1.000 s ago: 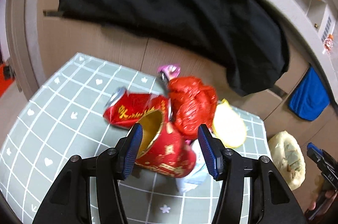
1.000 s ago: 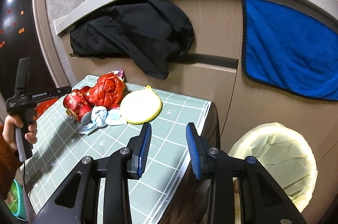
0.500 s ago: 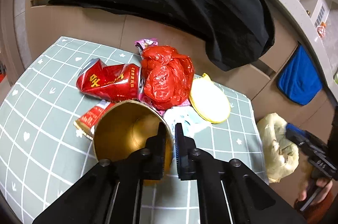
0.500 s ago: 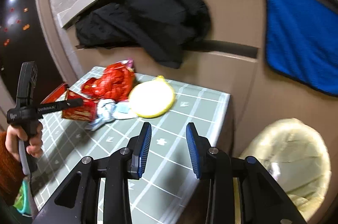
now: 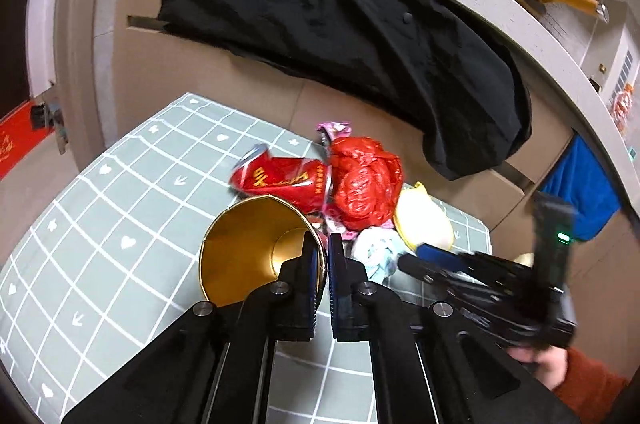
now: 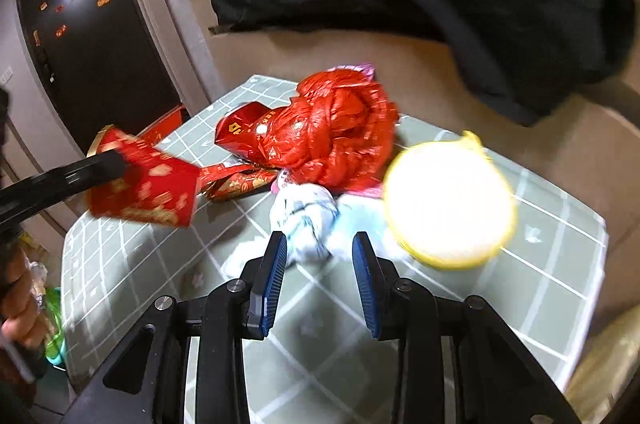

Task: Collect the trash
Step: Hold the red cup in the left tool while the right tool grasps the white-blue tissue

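Small table with grey-green white-grid cloth. On it: crushed red drink can at 9 o'clock of crumpled red plastic bag, round yellow-rimmed white lid at 3 o'clock, wadded white tissue at 6 o'clock, pink wrapper at 12 o'clock.

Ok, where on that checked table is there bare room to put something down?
The near and left stretch of the table is bare up to its edges. So is the strip in front of the yellow lid, toward the right edge. Crowded: the far middle, where can, red bag, tissue and lid bunch together.
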Available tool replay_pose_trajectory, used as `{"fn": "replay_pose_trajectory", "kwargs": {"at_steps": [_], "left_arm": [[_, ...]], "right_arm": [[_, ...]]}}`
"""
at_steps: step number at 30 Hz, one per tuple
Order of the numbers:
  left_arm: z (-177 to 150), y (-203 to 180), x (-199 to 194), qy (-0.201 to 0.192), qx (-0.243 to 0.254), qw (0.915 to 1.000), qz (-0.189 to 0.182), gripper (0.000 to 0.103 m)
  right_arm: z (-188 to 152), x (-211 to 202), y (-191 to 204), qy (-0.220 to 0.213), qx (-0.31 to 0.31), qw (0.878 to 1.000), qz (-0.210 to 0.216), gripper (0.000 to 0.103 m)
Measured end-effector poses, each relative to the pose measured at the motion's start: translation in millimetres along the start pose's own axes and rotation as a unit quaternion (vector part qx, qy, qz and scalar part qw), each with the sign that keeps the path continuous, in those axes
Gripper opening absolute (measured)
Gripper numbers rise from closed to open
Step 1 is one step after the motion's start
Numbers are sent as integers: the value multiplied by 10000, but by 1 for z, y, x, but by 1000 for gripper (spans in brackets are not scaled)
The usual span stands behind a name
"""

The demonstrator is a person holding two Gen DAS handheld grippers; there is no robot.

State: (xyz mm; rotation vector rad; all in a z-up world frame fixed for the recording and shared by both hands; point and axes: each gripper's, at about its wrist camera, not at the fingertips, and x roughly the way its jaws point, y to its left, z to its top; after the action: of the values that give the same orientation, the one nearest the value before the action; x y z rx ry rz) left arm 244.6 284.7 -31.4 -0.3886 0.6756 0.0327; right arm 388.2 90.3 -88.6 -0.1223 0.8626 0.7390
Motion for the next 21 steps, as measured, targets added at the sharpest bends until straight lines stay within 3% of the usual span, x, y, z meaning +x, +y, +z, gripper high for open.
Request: {"fn": "replay_pose_trajectory", "kwargs": {"at_steps": [4, 9, 13, 17, 21], "left_arm": [[-5, 7, -7, -19, -44, 10000, 30, 5], [-12, 7, -8, -8, -49, 10000, 74, 5], [-14, 4, -9, -51, -76, 9999, 120, 5], [-16, -3, -13, -78, -9, 9998, 167, 5], [-19, -12, -15, -73, 26, 9999, 132, 5]], "right_arm": [[8, 26, 2, 123, -23, 9999, -84, 34], [14, 38, 5, 292, -3, 9994, 193, 39], [10, 44, 19, 595, -367, 9969, 365, 41], [2, 35, 27, 530, -549, 9969, 200, 24], [-8, -1, 24, 248, -714, 9971, -15, 23]]}}
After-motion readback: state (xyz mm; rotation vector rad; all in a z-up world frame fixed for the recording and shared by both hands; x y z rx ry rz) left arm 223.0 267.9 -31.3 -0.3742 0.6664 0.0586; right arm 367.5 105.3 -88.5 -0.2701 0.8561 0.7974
